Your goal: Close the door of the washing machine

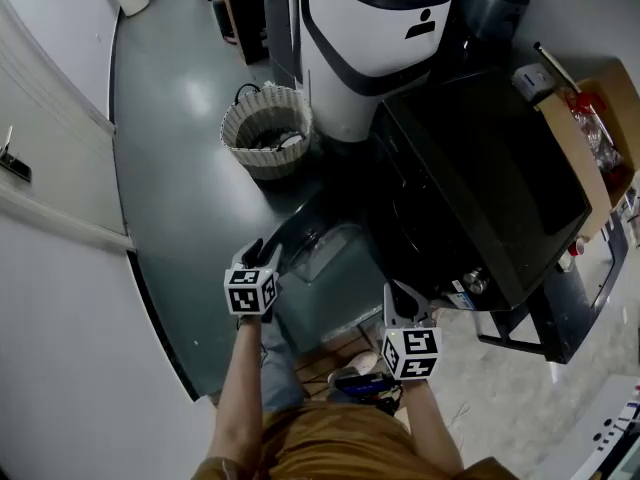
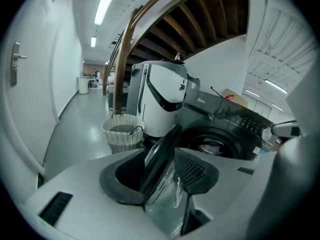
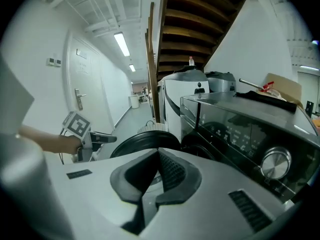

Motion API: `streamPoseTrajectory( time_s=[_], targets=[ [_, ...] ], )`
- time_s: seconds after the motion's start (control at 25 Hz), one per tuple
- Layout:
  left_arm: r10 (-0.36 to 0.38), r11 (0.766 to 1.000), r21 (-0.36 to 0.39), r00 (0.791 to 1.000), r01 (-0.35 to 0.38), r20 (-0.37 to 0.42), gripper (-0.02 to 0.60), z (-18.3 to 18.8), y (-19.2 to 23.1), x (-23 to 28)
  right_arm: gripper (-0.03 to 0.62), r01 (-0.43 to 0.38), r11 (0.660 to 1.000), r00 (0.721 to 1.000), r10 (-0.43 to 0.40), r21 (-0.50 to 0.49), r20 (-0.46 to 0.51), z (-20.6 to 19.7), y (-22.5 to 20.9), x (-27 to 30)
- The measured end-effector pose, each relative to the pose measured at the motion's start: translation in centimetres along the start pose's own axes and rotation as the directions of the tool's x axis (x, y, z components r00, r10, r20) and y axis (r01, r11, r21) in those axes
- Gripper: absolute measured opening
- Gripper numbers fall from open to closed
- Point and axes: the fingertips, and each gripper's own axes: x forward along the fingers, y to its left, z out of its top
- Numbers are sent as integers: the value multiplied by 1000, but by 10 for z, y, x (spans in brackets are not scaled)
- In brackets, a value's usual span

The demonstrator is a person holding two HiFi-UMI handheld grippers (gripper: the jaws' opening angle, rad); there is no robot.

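The black washing machine stands at the right with its round door swung open toward me. My left gripper is at the door's outer edge. In the left gripper view the door's dark rim and glass pass between the jaws of the left gripper, which stand wide apart. The open drum shows behind. My right gripper hangs in front of the machine's front, right of the door. The right gripper view shows the right gripper with its pads together and nothing between them, and the door beyond.
A wicker basket sits on the floor past the door, next to a white and black appliance. A cardboard box rests beside the machine's top. A white wall runs along the left.
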Motion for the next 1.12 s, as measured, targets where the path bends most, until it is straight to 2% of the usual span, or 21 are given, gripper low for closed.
streamPoseTrajectory(
  time_s=[0.16, 0.4, 0.6, 0.76, 1.12],
  targets=[
    [-38, 999, -21, 997, 37, -63, 187, -27, 15, 30, 12, -14, 1000, 997, 13, -18, -77, -25, 12, 12],
    [-72, 996, -62, 995, 67, -74, 186, -40, 21, 51, 12, -17, 1000, 990, 14, -16, -143, -46, 9, 29],
    [-74, 997, -45, 995, 71, -72, 186, -42, 22, 53, 12, -28, 999, 989, 24, -22, -143, -48, 8, 31],
    [-72, 996, -60, 994, 67, -87, 186, -42, 22, 53, 12, -30, 999, 989, 26, -28, -144, -46, 3, 28],
    [-55, 998, -27, 992, 53, -111, 184, -45, 18, 52, 12, 4, 999, 997, -7, -44, -81, -33, -16, 15]
  ],
)
